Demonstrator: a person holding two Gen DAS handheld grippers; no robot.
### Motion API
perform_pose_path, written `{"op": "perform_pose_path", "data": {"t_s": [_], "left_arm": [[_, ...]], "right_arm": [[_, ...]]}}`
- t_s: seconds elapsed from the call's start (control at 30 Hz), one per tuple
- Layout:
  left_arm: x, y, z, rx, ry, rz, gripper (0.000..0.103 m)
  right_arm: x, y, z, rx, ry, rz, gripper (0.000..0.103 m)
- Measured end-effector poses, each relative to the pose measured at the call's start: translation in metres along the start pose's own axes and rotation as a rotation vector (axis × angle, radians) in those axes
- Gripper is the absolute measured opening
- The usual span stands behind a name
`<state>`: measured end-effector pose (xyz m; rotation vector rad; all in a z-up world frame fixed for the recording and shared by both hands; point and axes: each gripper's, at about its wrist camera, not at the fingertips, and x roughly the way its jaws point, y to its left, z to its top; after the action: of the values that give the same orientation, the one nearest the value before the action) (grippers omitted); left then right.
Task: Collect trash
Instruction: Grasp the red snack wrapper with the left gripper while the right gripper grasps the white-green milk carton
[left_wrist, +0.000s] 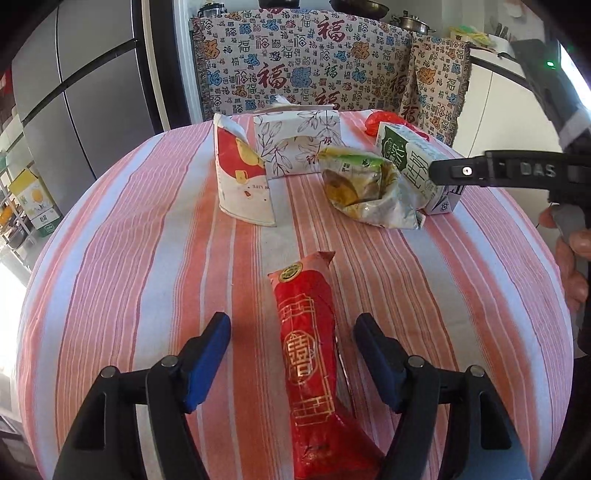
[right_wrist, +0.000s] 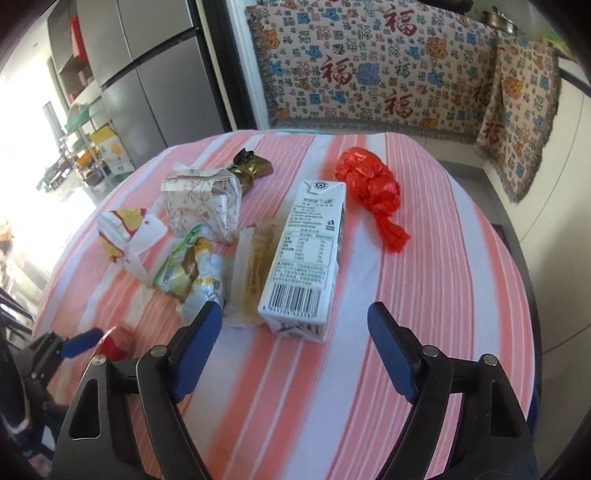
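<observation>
A long red packet (left_wrist: 306, 350) with gold print lies between the fingers of my left gripper (left_wrist: 291, 319). That gripper is open, with a gap on each side of the packet. My right gripper (right_wrist: 294, 308) is open too, and the near end of a white milk carton (right_wrist: 303, 251) lying flat sits just ahead of its fingertips, untouched. Left of the carton lie a clear snack wrapper (right_wrist: 255, 273), a crumpled green-yellow wrapper (right_wrist: 188, 266), a torn white-and-red carton (right_wrist: 125, 232) and a floral paper box (right_wrist: 199, 206). A knotted red plastic bag (right_wrist: 369, 184) lies to its right.
Everything rests on a round table with a pink-striped cloth (left_wrist: 129, 258). A gold-brown wrapper (right_wrist: 251, 168) lies behind the floral box. A seat draped in a patterned cloth (left_wrist: 303, 66) stands behind the table, and a grey fridge (left_wrist: 85, 92) stands at the left. A person's hand (left_wrist: 572, 258) holds the right gripper.
</observation>
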<state>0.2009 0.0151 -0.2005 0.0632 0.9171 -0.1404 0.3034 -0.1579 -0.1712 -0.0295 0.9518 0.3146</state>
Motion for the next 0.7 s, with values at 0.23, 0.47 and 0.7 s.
{"op": "perform_pose_path", "data": {"t_s": [0.23,0.47,0.7], "left_arm": [[0.000,0.001,0.000,-0.001,-0.001,-0.003,0.072],[0.001,0.001,0.000,-0.002,-0.001,-0.005,0.072],[-0.005,0.008,-0.003,0.019,0.003,-0.053,0.071]], "right_arm": [[-0.019,-0.025,-0.023,0.150,-0.010,0.098,0.038],[-0.046,-0.084,-0.085,0.495,0.049,0.333,0.041],[-0.056,-0.098,-0.084,0.398,0.051,0.113,0.075]]}}
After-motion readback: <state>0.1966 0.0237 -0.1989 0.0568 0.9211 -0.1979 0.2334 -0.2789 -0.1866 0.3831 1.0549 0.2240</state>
